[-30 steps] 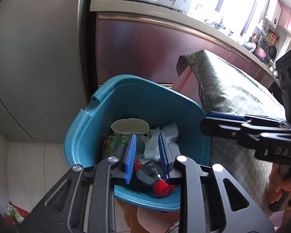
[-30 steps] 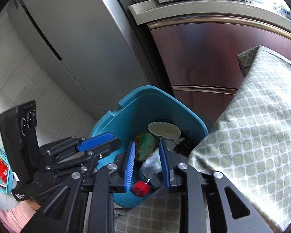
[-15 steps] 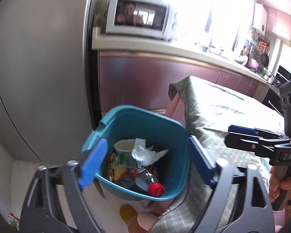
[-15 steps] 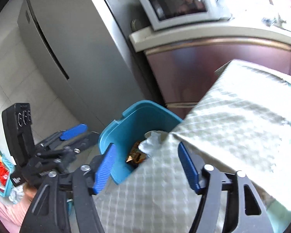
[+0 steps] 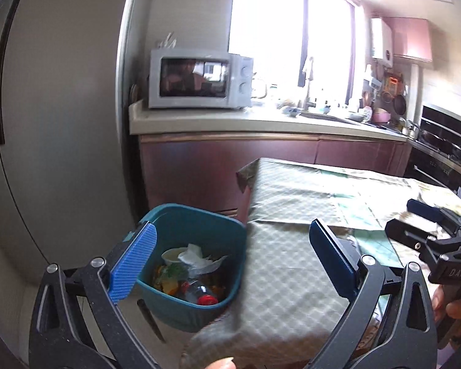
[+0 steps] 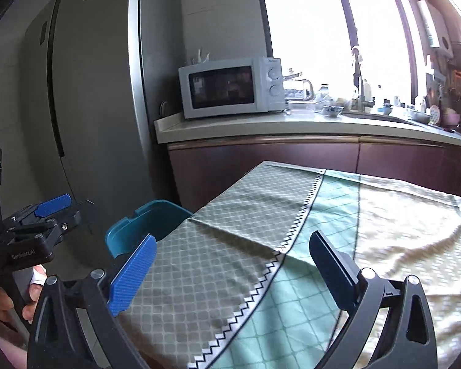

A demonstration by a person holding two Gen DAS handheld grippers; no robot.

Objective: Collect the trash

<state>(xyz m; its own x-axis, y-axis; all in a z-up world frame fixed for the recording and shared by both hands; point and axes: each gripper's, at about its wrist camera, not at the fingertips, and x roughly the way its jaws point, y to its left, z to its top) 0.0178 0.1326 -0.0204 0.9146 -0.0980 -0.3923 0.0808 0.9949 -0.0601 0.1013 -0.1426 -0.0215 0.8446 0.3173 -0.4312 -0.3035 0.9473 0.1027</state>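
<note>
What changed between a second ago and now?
Both grippers, left and right, let go of the red-capped bottle, their jaws opening wide, and pulled up and back. The bottle now lies in the teal bin, which stayed beside the table.

A kitchen; ahead of the fingers a grey microwave [image 5: 199, 78] sits on a pale counter [image 5: 261, 121] over dark red cabinets [image 5: 230, 166]; bright windows [image 6: 304, 27] glare behind it; a tall grey fridge [image 6: 92, 92] stands left; a checked tablecloth [image 6: 292, 230] spreads beneath the fingers; an oven [image 5: 445, 141] far right.
</note>
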